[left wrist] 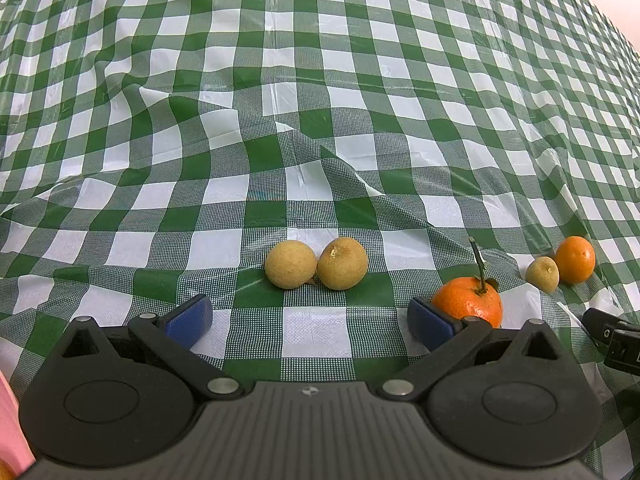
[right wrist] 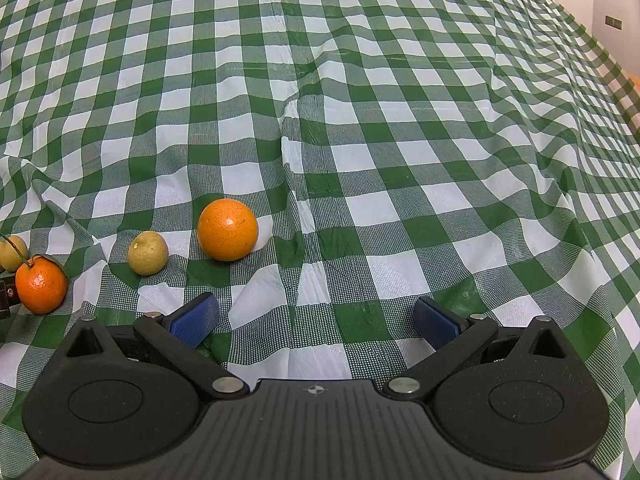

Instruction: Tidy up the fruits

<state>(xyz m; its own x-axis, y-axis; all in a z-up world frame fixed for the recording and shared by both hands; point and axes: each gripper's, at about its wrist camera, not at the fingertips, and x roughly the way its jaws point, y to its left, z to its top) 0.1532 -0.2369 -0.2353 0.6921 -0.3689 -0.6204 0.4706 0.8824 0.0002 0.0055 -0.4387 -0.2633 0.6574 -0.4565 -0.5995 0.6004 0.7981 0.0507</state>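
In the left wrist view two tan round fruits [left wrist: 291, 264] [left wrist: 343, 263] lie touching each other just ahead of my open, empty left gripper [left wrist: 310, 320]. An orange with a stem [left wrist: 468, 306] sits by its right fingertip [left wrist: 430, 322]. Farther right lie a small tan fruit [left wrist: 542, 274] and a stemless orange [left wrist: 575, 259]. In the right wrist view my right gripper [right wrist: 316, 322] is open and empty. The stemless orange [right wrist: 227, 235] and small tan fruit [right wrist: 147, 252] lie ahead to its left. The stemmed orange [right wrist: 41, 284] is at the far left.
A wrinkled green and white checked tablecloth [left wrist: 320, 80] covers the table, with raised folds ahead of both grippers. A pink object [left wrist: 12, 428] shows at the left wrist view's lower left edge. Part of the right gripper [left wrist: 616, 340] shows at that view's right edge.
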